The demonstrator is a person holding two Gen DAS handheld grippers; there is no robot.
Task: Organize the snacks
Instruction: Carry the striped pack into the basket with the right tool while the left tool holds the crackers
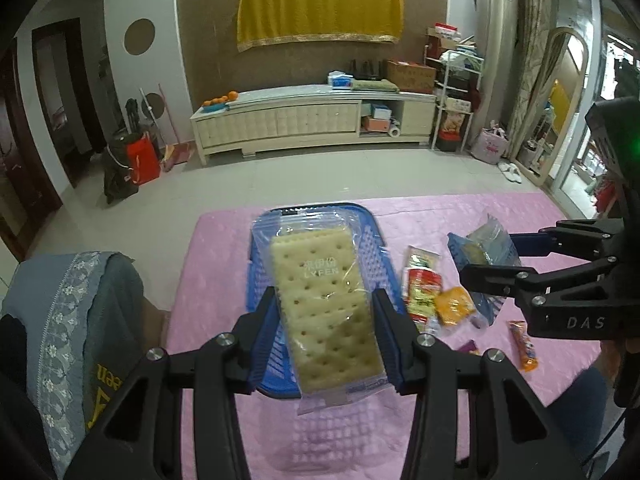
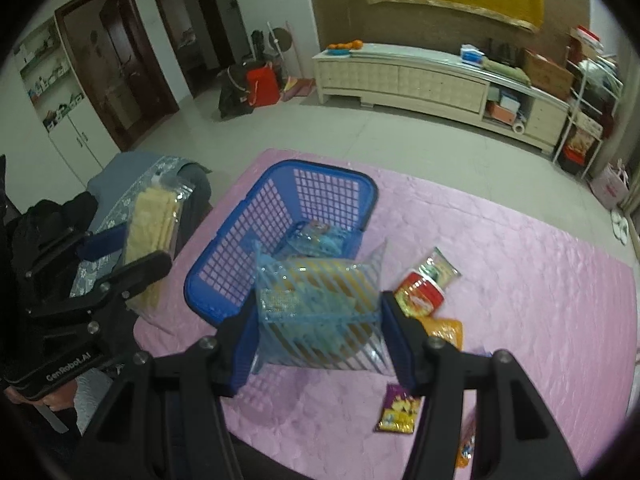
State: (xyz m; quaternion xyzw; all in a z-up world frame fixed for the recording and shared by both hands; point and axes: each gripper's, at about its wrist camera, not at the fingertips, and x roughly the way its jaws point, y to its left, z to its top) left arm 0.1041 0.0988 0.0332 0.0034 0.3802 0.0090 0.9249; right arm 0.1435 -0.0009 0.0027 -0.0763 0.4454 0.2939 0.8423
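My left gripper (image 1: 326,320) is shut on a clear pack of pale crackers (image 1: 320,292) and holds it above the blue basket (image 1: 370,248). The cracker pack also shows at the left of the right wrist view (image 2: 150,232). My right gripper (image 2: 320,324) is shut on a blue-striped clear snack bag (image 2: 316,304), held just in front of the basket (image 2: 248,232). The same bag shows in the left wrist view (image 1: 486,246) with the right gripper (image 1: 490,260). One wrapped snack (image 2: 320,236) lies inside the basket.
Loose snacks lie on the pink cloth (image 2: 520,280): a red and green pack (image 2: 424,284), an orange packet (image 2: 444,330), a purple and yellow packet (image 2: 398,410), an orange stick pack (image 1: 522,346). A grey-blue covered chair (image 1: 76,300) stands left.
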